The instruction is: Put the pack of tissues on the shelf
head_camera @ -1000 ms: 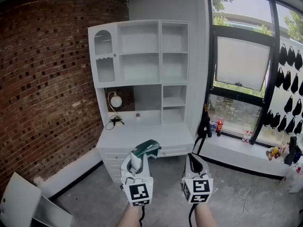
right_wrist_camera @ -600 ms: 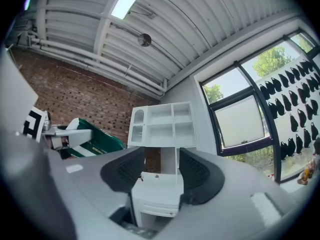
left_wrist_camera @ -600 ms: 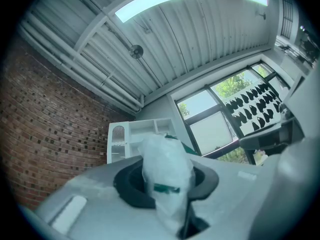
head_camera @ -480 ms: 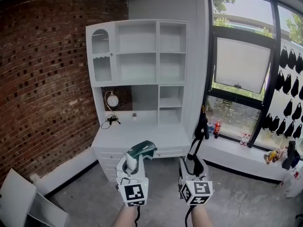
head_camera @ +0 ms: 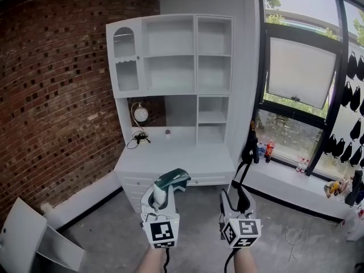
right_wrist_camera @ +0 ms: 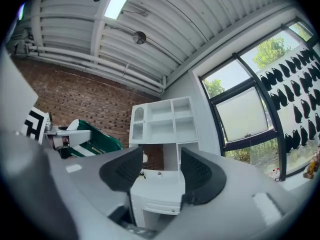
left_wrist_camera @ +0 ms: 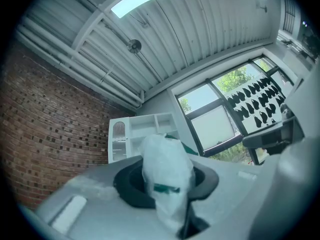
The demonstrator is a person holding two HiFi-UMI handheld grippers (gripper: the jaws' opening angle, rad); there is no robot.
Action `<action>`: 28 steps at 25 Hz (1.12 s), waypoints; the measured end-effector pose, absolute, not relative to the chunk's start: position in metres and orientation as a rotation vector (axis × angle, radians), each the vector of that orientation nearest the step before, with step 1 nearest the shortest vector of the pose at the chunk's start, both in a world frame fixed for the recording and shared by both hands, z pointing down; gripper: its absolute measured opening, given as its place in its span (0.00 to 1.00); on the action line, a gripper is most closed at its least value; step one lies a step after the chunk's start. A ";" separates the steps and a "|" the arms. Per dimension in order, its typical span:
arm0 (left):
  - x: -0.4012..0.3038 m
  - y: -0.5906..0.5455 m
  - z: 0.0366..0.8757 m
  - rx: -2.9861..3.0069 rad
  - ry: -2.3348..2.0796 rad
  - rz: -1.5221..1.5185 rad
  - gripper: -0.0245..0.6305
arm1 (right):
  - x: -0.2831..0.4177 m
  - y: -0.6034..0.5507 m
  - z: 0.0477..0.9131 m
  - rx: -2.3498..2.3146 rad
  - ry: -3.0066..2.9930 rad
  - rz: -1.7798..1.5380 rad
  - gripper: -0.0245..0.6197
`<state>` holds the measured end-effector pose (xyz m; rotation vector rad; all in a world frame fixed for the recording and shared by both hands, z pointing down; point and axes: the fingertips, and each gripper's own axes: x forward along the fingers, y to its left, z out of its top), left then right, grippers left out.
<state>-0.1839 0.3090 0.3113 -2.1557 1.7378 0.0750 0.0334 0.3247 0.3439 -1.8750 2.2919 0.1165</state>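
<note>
Far left, the brick wall runs back to the corner, and a white panel leans low on the floor by it. Moving right, the white shelf unit stands against the far wall, its open compartments bare. A small round clock sits at the back left of the desk under it.

Near side now: the left gripper is up in front of the desk, its fingers clamped on the pack of tissues. The pack stands upright in that grip, its green end poking out toward the shelves, in the air and well short of them.

Just beside it on the right, the right gripper is level with it. Its fingers have just been opening and stand apart with nothing between them, only the desk showing through the gap.

Far right, the big window, with bottles on its sill.
</note>
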 end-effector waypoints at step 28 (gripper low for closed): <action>-0.240 0.121 0.305 -2.260 1.620 0.163 0.20 | -0.023 0.158 0.328 -1.993 2.191 0.166 0.39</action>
